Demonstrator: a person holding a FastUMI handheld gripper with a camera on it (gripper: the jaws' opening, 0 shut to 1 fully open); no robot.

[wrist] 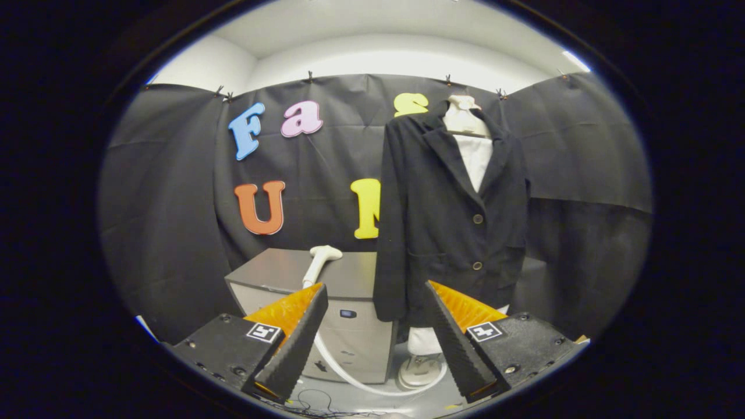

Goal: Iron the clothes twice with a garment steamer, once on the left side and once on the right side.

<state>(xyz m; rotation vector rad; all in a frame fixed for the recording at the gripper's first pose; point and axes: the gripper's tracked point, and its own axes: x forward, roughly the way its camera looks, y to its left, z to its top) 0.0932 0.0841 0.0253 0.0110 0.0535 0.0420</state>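
Nearest the camera, the hand-held gripper has its 2 fingers spread wide with nothing between them, which suits a tool that has yet to pick anything up. Between the fingers and lower down, a pale hose curves across the floor, running from the grey steamer unit round toward the mannequin's foot; it lies slack, probably so the head can travel freely once lifted.

Just beyond the left finger, the garment steamer head stands upright on top of that grey unit, its nozzle turned up and its handle rising clear of the top. Parked this way, the handle is exposed for a grasp from the front, and I judge that taking it is the first step, since no ironing pass looks begun.

Beyond the right finger, the dark jacket hangs on a white mannequin, buttoned with 2 buttons showing, its front facing the camera. Dressed on a form, not lying flat, its panels hang straight, so each side can be swept from top to hem. The steamer head sits near the jacket's sleeve, just beside it, so the reach across should be short.

Farthest back, black cloth lines the booth.
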